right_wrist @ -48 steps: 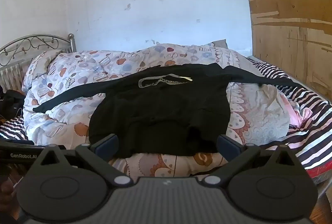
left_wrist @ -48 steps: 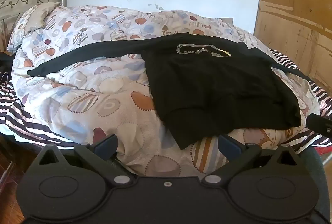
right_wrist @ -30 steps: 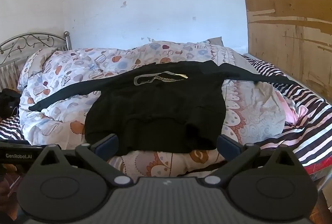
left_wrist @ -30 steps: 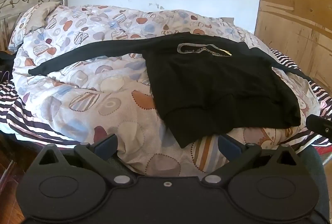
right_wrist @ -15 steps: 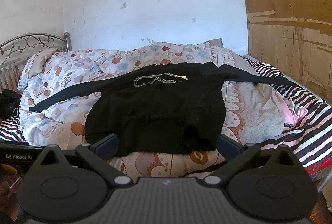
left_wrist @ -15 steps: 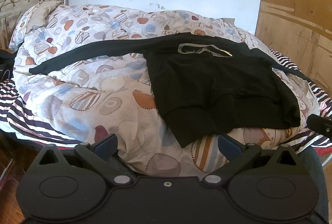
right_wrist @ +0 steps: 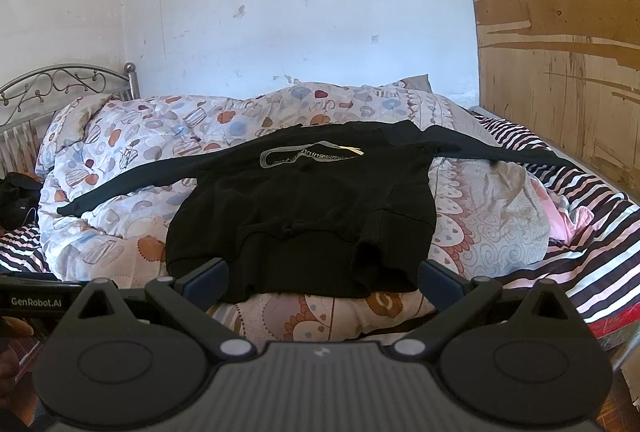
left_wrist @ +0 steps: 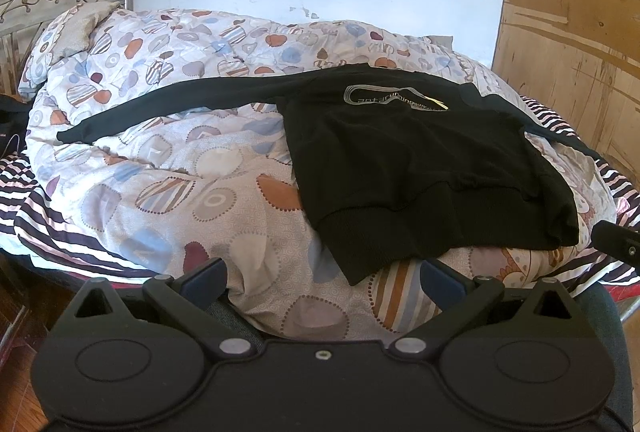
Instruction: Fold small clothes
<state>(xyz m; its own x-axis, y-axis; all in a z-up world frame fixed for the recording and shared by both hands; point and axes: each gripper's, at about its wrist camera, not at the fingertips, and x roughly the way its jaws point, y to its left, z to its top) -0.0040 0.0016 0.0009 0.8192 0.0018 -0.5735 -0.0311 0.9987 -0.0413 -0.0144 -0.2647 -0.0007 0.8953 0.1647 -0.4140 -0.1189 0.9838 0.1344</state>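
Change since earlier: barely any. Both views have crept a touch; the black sweater (left_wrist: 404,168) lies just as it did, and neither tool has reached it.
Left gripper (left_wrist: 322,278): jaws spread wide, nothing between them, hovering at the near edge of the bed, short of the hem.
Right gripper (right_wrist: 322,278): jaws spread wide too, empty, hanging just short of the sweater's ribbed hem.
Sweater position: spread front-up on top of the patterned duvet (left_wrist: 168,168), right of centre from the left camera, dead centre from the right camera (right_wrist: 304,208).
Sweater heading: hem points near, towards the grippers; collar and the pale chest logo (right_wrist: 310,155) point far, towards the wall.
Long axis: sleeve to sleeve, running left-right; the left sleeve (left_wrist: 160,108) stretches far out over the duvet, the right sleeve (right_wrist: 492,152) reaches onto the striped sheet (right_wrist: 560,232).
Hem: rumpled and a little bunched on the right.
Surface: a bed with a puffy, lumpy duvet over the striped sheet, and a metal scrollwork headboard (right_wrist: 60,84) at far left.
Room: scuffed white wall (right_wrist: 300,0) behind, wooden panelling (right_wrist: 560,52) on the right.
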